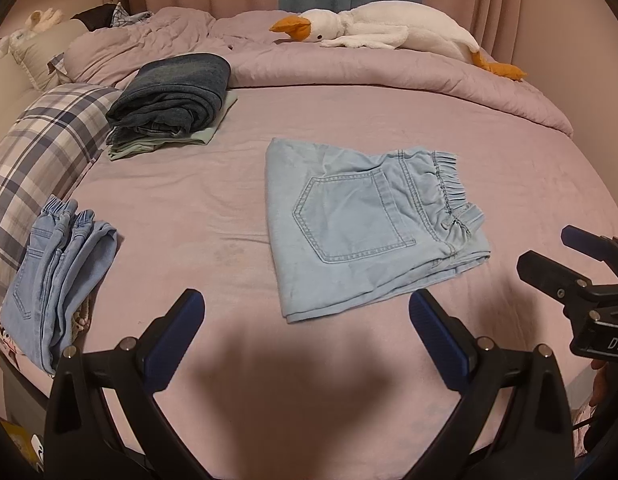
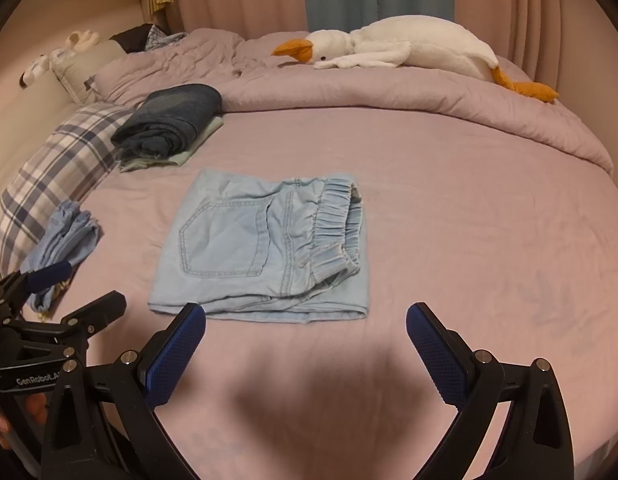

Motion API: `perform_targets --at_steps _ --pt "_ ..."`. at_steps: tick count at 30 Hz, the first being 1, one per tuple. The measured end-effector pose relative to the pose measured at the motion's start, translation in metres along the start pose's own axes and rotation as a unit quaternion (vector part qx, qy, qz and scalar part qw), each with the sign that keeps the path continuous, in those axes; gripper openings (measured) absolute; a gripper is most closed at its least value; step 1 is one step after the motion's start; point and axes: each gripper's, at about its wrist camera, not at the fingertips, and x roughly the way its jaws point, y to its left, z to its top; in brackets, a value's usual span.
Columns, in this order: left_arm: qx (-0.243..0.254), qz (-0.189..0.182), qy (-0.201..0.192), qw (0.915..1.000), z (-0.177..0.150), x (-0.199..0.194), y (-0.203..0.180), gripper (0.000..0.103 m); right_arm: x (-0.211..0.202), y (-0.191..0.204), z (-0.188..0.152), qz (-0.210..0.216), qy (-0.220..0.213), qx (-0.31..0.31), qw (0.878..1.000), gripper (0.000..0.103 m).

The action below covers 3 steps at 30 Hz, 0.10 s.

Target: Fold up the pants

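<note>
Light blue denim pants [image 1: 365, 232] lie folded into a flat rectangle on the pink bed sheet, back pocket up and elastic waistband to the right; they also show in the right wrist view [image 2: 261, 248]. My left gripper [image 1: 307, 316] is open and empty, hovering just short of the pants' near edge. My right gripper [image 2: 306, 328] is open and empty, also just short of the near edge. Each gripper shows in the other's view: the right one [image 1: 565, 256] and the left one [image 2: 81, 292].
A stack of folded dark jeans [image 1: 173, 100] on a pale green garment sits at the back left. More folded light jeans [image 1: 61, 264] lie at the left edge by a plaid pillow [image 1: 41, 148]. A plush goose [image 1: 389, 32] rests on the bunched duvet [image 1: 389, 68] behind.
</note>
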Motion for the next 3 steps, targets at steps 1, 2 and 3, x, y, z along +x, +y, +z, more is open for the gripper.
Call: perform_targets --at_steps 1,2,3 --pt "0.0 -0.001 0.001 1.0 -0.0001 -0.0001 -0.0004 0.103 0.0 0.0002 -0.0001 0.0 0.0 0.0 1.0 0.1" --pt "-0.001 -0.001 0.001 1.0 -0.0007 -0.0002 -0.0014 0.103 -0.0001 0.0006 -0.0002 -0.001 0.0 0.001 1.0 0.1" --pt "-0.001 -0.001 0.001 1.0 -0.0008 -0.0004 -0.0023 0.103 -0.0004 0.0006 -0.0002 0.0 0.0 0.001 1.0 0.1"
